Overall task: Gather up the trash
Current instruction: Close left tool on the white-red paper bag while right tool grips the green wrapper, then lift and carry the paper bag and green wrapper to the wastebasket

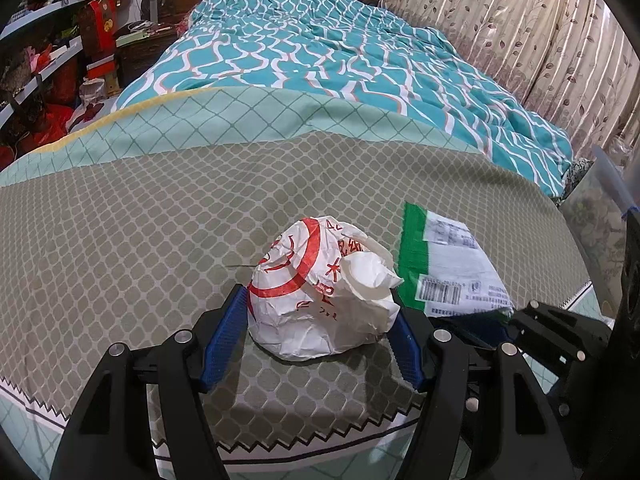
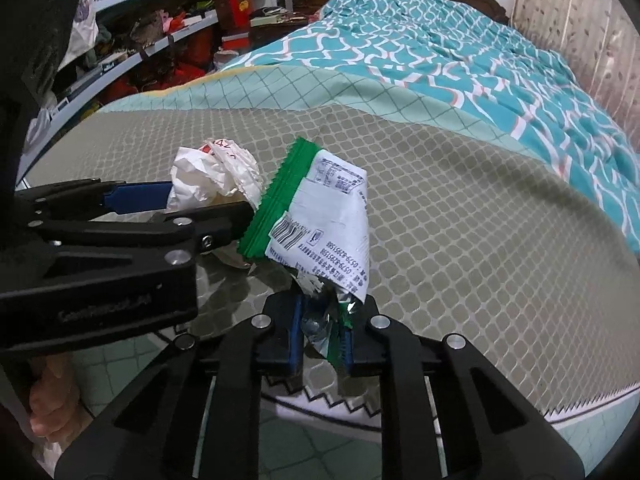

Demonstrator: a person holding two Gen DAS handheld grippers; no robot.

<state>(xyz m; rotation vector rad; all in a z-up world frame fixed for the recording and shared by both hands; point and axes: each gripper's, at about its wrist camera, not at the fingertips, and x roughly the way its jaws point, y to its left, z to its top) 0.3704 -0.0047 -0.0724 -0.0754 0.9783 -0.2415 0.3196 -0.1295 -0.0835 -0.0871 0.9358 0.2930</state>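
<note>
A crumpled white paper wrapper with red print [image 1: 320,288] lies on the bed's grey-green sheet. My left gripper [image 1: 320,316] has a blue pad on each side of it, touching it, so it is shut on the wrapper; the wrapper also shows in the right wrist view [image 2: 216,176]. A green and white snack packet [image 2: 316,216] stands up from my right gripper [image 2: 322,324], which is shut on its torn lower end. The packet also shows in the left wrist view [image 1: 448,264], just right of the wrapper.
The bed sheet [image 1: 140,220] ends in a zigzag border at the near edge. A teal patterned quilt [image 1: 320,48] covers the far half. Cluttered shelves [image 2: 132,40] stand left, a curtain [image 1: 520,32] right. The left gripper's body [image 2: 112,248] is close beside the packet.
</note>
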